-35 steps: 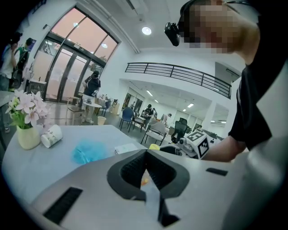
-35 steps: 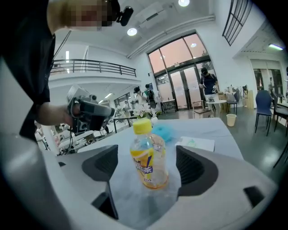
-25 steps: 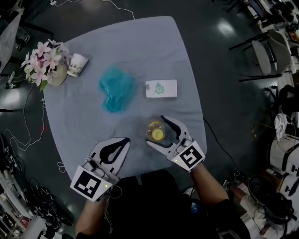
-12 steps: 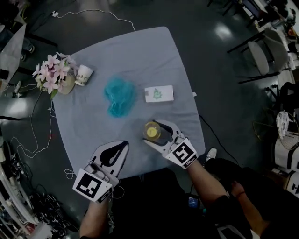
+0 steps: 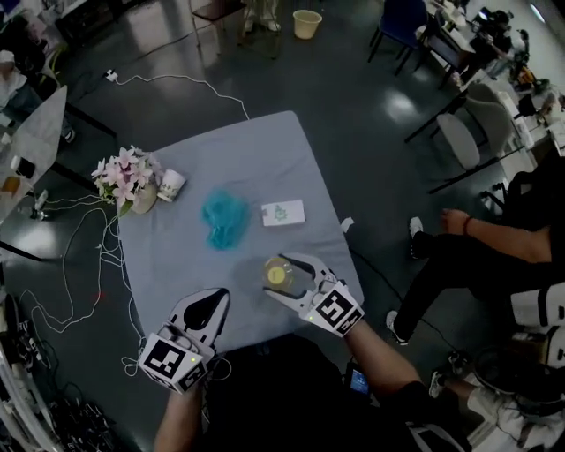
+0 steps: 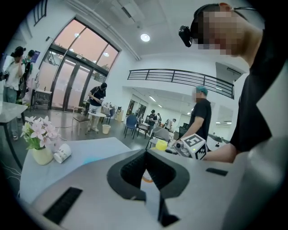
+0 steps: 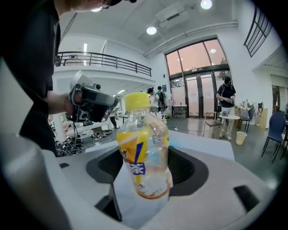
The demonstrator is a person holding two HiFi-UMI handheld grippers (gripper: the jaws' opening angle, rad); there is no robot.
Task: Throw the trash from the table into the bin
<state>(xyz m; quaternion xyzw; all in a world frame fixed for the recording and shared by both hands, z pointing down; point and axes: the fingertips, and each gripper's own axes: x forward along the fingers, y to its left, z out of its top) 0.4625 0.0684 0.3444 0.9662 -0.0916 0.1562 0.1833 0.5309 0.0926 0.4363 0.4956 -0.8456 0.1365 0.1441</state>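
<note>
In the head view the right gripper [image 5: 281, 275] is gripping a small plastic bottle [image 5: 274, 274] over the near edge of the table [image 5: 256, 150], its jaws standing wide around the bottle's body, while the left gripper [image 5: 219, 294] is hanging just beside it with its tips together and nothing in them. The bin [image 5: 307, 23] is standing well apart across the dark, glossy floor, so the carry is looking long. The bottle is best kept upright and squeezed just enough not to slip, and let go only once it is over the bin's mouth. A crumpled teal bag [image 5: 224, 218], a flat white packet [image 5: 282, 213] and a paper cup [image 5: 171, 184] beside a vase of pink flowers [image 5: 124, 169] are lying on the pale, slightly wrinkled cloth. In the left gripper view the left gripper [image 6: 145, 157] is showing its ribbed dark pads meeting at a point, with the paper cup [image 6: 62, 152] lying on its side and the flowers [image 6: 37, 130] beyond. In the right gripper view the right gripper [image 7: 146, 168] is pressing its pads on the bottle [image 7: 144, 152]. The bottle is clear, thin-walled and round, with a yellow cap and a yellow and blue label, and it is probably nearly empty, though the glare is making that hard to judge. The pale bin [image 7: 241, 137] is showing far behind it
</note>
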